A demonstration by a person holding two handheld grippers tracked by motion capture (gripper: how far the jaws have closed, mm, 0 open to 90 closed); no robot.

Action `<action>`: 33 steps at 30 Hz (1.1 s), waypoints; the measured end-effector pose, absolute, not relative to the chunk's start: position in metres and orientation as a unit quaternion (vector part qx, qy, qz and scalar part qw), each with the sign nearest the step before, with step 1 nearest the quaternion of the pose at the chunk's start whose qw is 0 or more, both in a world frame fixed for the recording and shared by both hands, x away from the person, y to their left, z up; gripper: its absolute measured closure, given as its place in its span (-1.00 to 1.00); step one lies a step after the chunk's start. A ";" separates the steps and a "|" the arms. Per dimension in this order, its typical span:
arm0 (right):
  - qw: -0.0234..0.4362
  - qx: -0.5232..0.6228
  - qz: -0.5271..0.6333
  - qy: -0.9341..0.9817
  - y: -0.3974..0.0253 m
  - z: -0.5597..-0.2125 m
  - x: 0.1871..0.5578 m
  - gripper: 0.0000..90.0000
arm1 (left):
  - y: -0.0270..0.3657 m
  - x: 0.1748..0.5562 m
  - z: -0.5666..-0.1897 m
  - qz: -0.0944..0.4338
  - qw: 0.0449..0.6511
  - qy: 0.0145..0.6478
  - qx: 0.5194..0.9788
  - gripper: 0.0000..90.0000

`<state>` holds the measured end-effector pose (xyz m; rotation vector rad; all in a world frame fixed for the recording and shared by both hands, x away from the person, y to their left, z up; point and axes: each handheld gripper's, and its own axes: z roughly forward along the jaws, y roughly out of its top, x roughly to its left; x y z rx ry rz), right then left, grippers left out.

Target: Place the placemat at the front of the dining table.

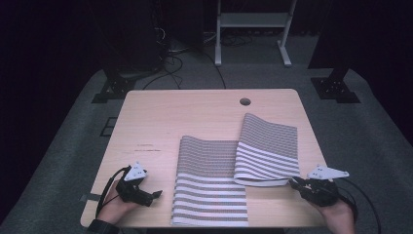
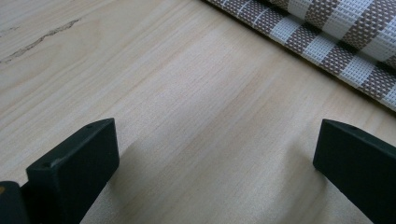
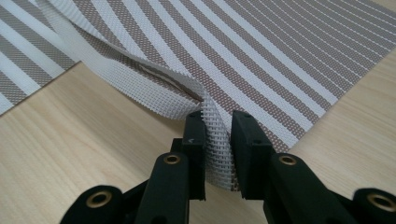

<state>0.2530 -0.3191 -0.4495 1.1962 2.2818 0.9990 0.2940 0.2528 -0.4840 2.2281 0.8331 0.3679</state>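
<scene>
A brown-and-white striped woven placemat lies flat at the table's near middle. A second striped placemat lies to its right, partly over the first, with its near edge lifted. My right gripper is shut on that mat's near right corner; in the right gripper view the weave is pinched between the two jaws and the mat curls up beyond them. My left gripper rests on the wood left of the flat mat, open, nothing between its jaws. The left gripper view shows the flat mat's edge ahead of it.
The light wooden table has a round cable hole near its far edge and a dark mark in the wood at left. Beyond the table are a white frame, cables and dark stands on grey carpet.
</scene>
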 end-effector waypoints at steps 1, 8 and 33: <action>0.190 0.427 0.353 0.810 -0.321 -0.450 0.254 0.67 | 0.253 0.294 -0.484 0.143 0.359 0.323 0.864 -1.00; 0.197 0.450 0.341 0.802 -0.333 -0.451 0.258 0.63 | 0.253 0.294 -0.484 0.143 0.359 0.323 0.864 -1.00; 0.238 0.492 0.289 0.786 -0.354 -0.456 0.271 0.45 | 0.253 0.294 -0.484 0.143 0.359 0.323 0.864 -1.00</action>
